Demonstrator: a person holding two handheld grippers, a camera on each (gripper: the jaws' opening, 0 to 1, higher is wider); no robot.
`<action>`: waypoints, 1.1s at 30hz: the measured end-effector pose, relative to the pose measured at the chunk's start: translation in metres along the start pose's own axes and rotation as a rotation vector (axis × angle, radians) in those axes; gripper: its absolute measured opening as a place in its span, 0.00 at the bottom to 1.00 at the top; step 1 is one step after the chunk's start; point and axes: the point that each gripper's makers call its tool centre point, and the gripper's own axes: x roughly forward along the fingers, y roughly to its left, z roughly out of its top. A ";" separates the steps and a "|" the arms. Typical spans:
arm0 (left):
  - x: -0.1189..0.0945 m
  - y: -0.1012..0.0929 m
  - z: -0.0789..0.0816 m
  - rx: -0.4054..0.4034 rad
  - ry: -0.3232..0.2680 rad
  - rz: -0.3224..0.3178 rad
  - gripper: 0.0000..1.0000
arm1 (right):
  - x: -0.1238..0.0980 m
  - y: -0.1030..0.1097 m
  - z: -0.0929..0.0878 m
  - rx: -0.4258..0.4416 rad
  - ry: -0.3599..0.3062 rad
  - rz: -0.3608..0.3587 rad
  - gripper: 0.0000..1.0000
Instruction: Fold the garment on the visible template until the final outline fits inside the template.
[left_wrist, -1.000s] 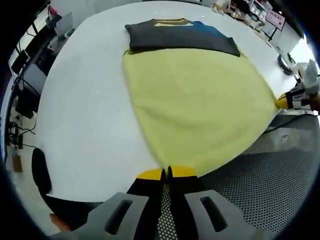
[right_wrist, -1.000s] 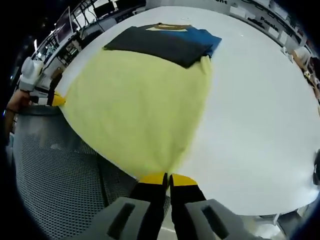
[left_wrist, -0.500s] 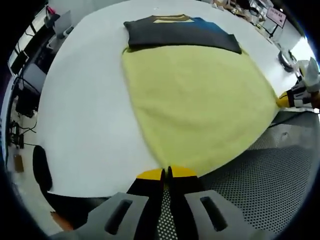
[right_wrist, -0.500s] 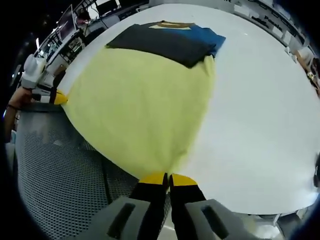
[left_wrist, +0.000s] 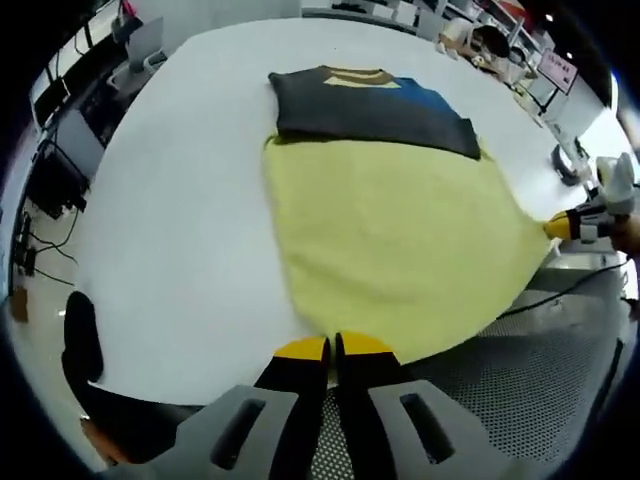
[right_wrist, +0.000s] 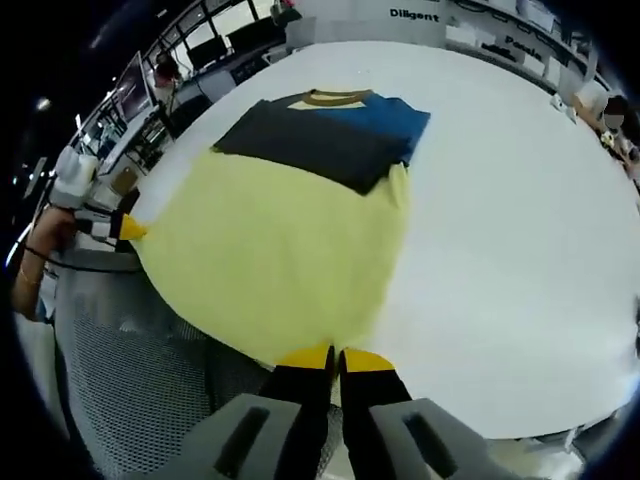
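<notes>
Both cameras have risen; the cloth (left_wrist: 400, 240) lies stretched on the table (left_wrist: 170, 230). Left gripper (left_wrist: 332, 348) and right gripper (right_wrist: 335, 356) each pinch a corner (soft, light; grip edges).

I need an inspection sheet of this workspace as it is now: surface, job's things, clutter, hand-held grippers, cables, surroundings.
Surface: large white table, near edge over a perforated metal floor.
Job's things: pale yellow cloth garment spread flat; a dark grey and blue folded piece with tan collar lies at its far edge.
Clutter: nothing seen on the table.
Hand-held grippers: left hand-held gripper shut on one near corner of the garment; right hand-held gripper shut on the other near corner.
Cables: a black cable beyond the table edge.
Surroundings: desks with monitors; shelves with boxes.
</notes>
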 end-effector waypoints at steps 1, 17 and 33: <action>-0.001 0.001 0.002 -0.002 -0.005 0.001 0.03 | -0.002 -0.002 0.004 -0.004 -0.010 -0.006 0.00; -0.028 0.009 0.077 -0.051 -0.172 -0.021 0.03 | -0.025 -0.018 0.068 -0.045 -0.151 -0.059 0.00; -0.039 0.021 0.159 -0.036 -0.291 0.012 0.03 | -0.038 -0.034 0.152 -0.110 -0.265 -0.093 0.00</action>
